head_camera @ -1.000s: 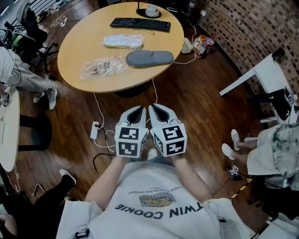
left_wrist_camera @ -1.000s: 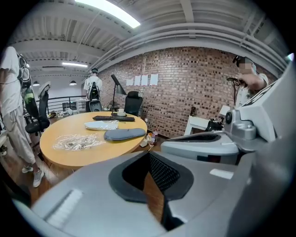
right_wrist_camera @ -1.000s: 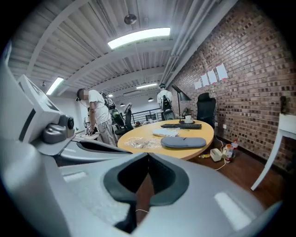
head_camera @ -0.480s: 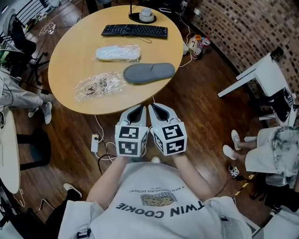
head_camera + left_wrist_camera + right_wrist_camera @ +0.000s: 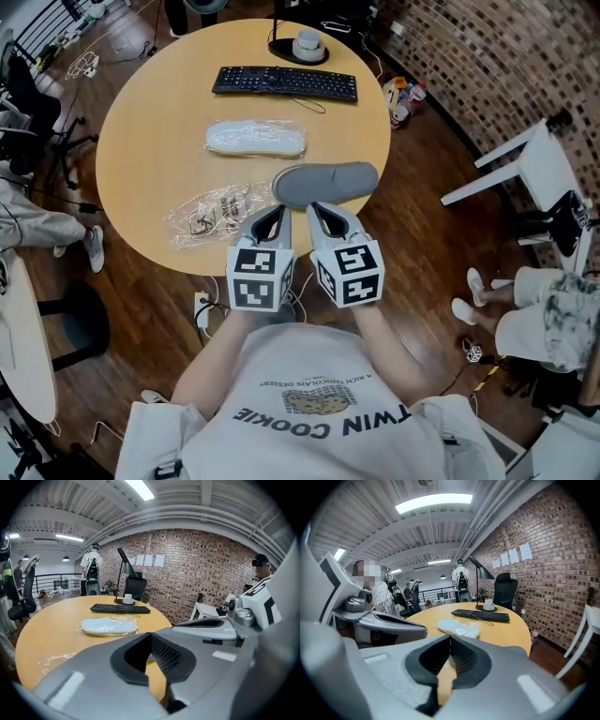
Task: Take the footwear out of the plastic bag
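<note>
Shows a white slipper (image 5: 255,139) wrapped in a plastic bag (image 5: 216,139) near the middle of the round table (image 5: 141,131). Finds a bare grey slipper (image 5: 325,183) at 4 o'clock from it, a flat clear bag (image 5: 211,211) at 7 o'clock and a keyboard (image 5: 284,82) at 1 o'clock. Puts the left gripper (image 5: 270,216) and right gripper (image 5: 319,211) side by side toward the table's 5 o'clock edge, jaws pressed together on nothing.

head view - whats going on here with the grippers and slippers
A person holds the left gripper and right gripper, both shut and empty, over the near edge of the round table. A grey slipper lies bare beside a flat, seemingly empty plastic bag; a white slipper sits in its bag farther back.
</note>
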`<state>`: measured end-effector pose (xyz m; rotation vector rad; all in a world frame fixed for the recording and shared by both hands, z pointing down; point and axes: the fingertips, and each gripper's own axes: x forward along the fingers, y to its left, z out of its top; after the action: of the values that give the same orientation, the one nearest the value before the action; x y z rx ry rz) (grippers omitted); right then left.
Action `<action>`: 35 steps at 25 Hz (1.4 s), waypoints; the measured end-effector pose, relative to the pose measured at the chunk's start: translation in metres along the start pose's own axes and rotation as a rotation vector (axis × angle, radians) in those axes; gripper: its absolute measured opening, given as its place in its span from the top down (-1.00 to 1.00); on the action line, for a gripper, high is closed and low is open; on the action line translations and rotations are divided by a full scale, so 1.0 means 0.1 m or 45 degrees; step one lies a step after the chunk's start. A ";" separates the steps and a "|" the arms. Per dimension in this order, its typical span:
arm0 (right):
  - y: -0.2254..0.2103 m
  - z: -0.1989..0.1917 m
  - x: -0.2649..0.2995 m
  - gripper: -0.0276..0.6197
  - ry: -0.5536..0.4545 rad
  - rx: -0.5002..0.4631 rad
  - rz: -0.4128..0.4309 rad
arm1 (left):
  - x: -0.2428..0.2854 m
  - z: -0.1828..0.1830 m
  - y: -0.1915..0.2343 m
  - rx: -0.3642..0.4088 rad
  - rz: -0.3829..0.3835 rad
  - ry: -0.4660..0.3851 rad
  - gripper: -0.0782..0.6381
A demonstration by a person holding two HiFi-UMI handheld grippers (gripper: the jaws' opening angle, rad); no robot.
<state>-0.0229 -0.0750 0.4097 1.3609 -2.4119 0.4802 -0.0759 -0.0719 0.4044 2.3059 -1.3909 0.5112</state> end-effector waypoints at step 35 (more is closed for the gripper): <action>-1.32 0.04 1.85 0.77 0.311 0.440 0.266 | 1.27 -0.04 3.24 -0.108 0.538 0.321 0.76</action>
<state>0.0001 -0.2803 0.5042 1.0972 -2.3487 1.0935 -0.3095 -0.3025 0.5186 1.8060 -1.7338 0.8181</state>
